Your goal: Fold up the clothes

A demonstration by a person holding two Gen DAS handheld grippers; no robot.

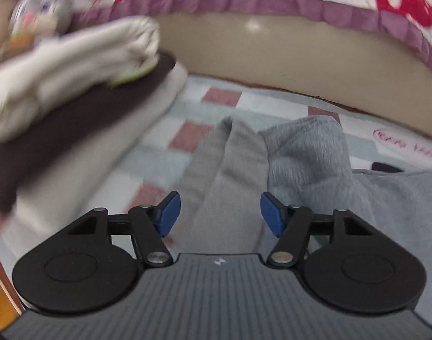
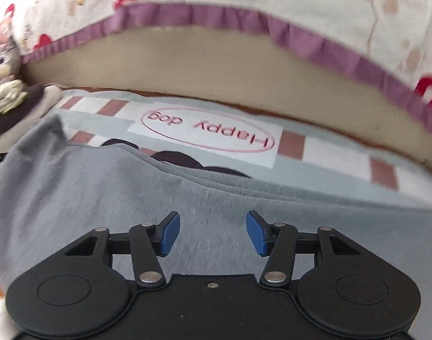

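While both sets of tongs stand wide apart and grip nothing, the left tongs (image 1: 220, 212) hover over the bunched end of the grey garment (image 1: 301, 153), and the right tongs (image 2: 213, 233) over its flat spread on the checked blanket (image 2: 329, 153).

matt grey fleecy garment (image 2: 102, 204); glossy headboard (image 2: 187, 65)

soft daylight; motion blur throughout, worst upper left; fisheye-bent edges.
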